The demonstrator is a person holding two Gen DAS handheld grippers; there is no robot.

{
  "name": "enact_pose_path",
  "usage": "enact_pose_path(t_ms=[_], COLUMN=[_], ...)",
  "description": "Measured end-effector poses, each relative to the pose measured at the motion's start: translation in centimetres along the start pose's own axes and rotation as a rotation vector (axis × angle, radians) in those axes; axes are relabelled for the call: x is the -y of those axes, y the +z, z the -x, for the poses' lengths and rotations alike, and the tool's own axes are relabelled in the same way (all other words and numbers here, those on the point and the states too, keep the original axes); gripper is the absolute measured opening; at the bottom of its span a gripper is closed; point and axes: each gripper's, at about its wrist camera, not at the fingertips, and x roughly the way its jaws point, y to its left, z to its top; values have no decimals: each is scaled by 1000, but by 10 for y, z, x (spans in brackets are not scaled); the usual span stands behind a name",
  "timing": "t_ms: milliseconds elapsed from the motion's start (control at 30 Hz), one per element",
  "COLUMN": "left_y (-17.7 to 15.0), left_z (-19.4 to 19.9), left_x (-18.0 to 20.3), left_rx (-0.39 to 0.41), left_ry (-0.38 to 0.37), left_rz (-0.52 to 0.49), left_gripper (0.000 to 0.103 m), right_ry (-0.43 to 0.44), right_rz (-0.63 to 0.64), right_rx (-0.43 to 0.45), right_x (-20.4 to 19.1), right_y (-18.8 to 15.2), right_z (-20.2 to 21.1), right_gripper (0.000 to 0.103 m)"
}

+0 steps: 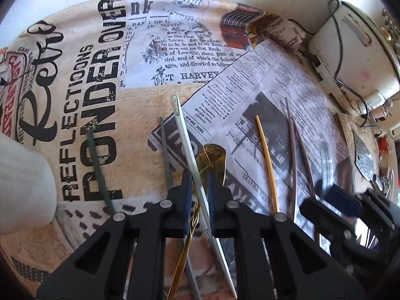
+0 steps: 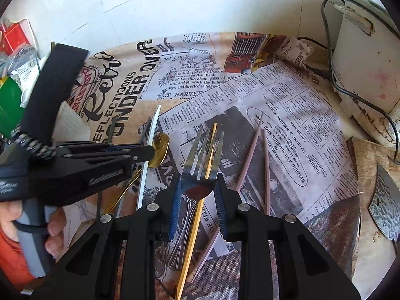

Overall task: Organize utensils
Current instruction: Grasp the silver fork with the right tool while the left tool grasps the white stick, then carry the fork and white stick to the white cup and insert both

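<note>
The left gripper (image 1: pixel 200 187) is nearly closed around a gold spoon (image 1: pixel 212 153) and a white chopstick (image 1: pixel 190 147), near the left edge of the newspaper (image 2: pixel 287 130) on the printed tablecloth (image 1: pixel 140 105). The right gripper (image 2: pixel 198 200) is pinched on a silver fork (image 2: pixel 200 160), raised over a yellow chopstick (image 2: pixel 197 215). Two brown chopsticks (image 2: pixel 252 155) lie just right of it.

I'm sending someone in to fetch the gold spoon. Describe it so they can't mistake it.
Start at the newspaper-print tablecloth and find the loose newspaper sheet on it. At that sheet's left edge the left gripper is closed around the gold spoon, beside a white chopstick. It is the only shiny gold piece with a rounded bowl; its neighbours are straight sticks and a silver fork.
</note>
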Motion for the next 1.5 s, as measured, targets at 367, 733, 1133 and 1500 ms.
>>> enact_pose_path(t_ms=[367,733,1133,1500], left_y=[7,-5,-27,-40], left_z=[-8,26,103,170], left_x=[-4,-4,5,-15], left_rx=[-6,58,216,375], left_ry=[-9,-46,-45,-24], left_rz=[23,21,-26,-6], left_gripper=[4,4,4,4], right_ry=[19,7,-15,-37], right_rz=[-2,-13,-11,11], right_rx=[12,46,112,185], right_x=[1,0,-12,-35], right_y=[0,2,6,15], right_z=[3,15,43,71], right_gripper=[23,23,23,23])
